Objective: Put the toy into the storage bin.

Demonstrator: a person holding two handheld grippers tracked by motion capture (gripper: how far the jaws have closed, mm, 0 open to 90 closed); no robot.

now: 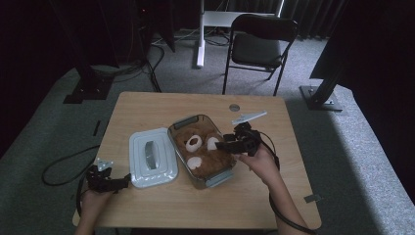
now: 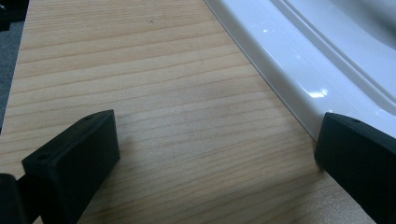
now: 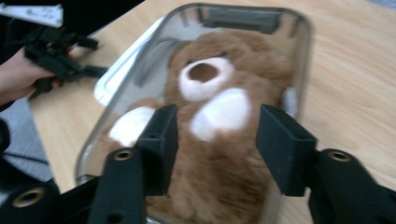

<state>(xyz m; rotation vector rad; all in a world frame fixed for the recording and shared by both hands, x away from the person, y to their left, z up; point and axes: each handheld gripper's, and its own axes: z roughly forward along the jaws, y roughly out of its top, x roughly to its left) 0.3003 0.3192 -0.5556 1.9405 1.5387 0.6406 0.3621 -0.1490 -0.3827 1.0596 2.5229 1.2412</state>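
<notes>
Brown teddy bear [image 1: 203, 149] lies face up inside a clear plastic container [image 1: 182, 122] at centre frame of the high view, on the wooden worktop [image 1: 147, 105]. Its muzzle and pale paws point upward.

The container's white lid [image 1: 151, 156] rests flat just left of it, their edges close or touching; cannot tell which.

Right tongs [image 1: 226, 145] hang over the container's right side. In the right gripper view, right tongs [image 3: 215, 149] have their jaws partly apart above the bear's belly, nothing pinched between them and the plush visible through the gap. Picture is blurred here.

Left tongs [image 1: 125, 180] sit low at lower left of the high view, at the lid's near corner. In the left gripper view the jaws stand wide apart and empty, one over bare wood, the other up against the lid's rim [image 2: 299, 70].

Risks, as judged from here:
- Bear looks bulky for the container. If it bulges above the rim, the lid may not seat and could pinch fur.
- Lid is smooth and shallow; a bite on its rim alone could slip or tilt it.
- Right tongs withdrawing low could snag plush and drag the bear up.
- Container is light; pushing the lid sideways may slide it across the worktop.
</notes>
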